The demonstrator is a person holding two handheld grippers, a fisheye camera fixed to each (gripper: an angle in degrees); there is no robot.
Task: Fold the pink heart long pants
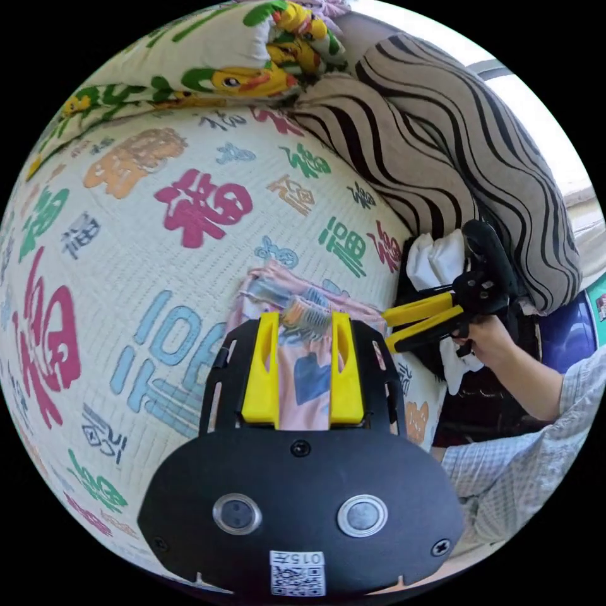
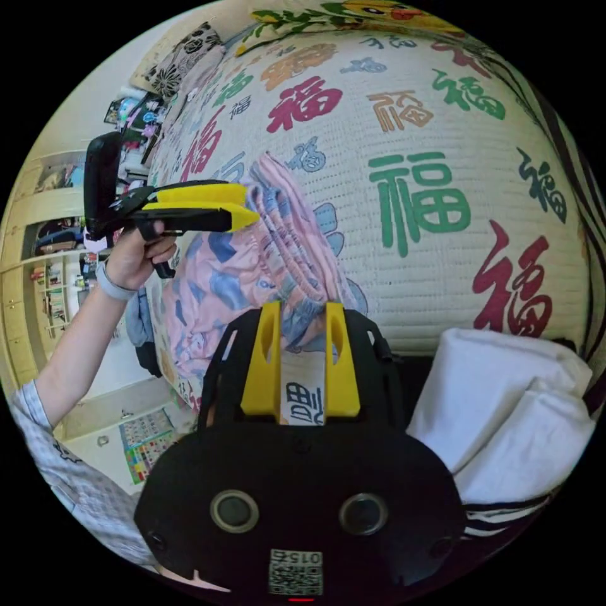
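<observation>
The pink heart pants (image 2: 221,284) lie bunched near the edge of a printed mat (image 2: 416,126), the gathered waistband (image 2: 297,252) towards me. In the left gripper view, pink cloth with a blue heart (image 1: 309,379) runs between my left gripper's (image 1: 304,315) yellow jaws, which pinch the bunched waistband at their tips. In the right gripper view, the left gripper (image 2: 252,211) has its jaws close together on the waistband's far end, a hand holding it. My right gripper (image 2: 303,309) has its jaws apart, tips at the waistband's near end. The right gripper (image 1: 386,328) sits beside the pants' edge in the left gripper view.
A folded white cloth (image 2: 505,404) lies right of the right gripper at the mat's edge. A striped grey cushion (image 1: 442,145) and a duck-print pillow (image 1: 221,57) border the mat's far side. A checked sleeve (image 1: 517,467) reaches in. Shelves (image 2: 50,271) stand beyond the bed.
</observation>
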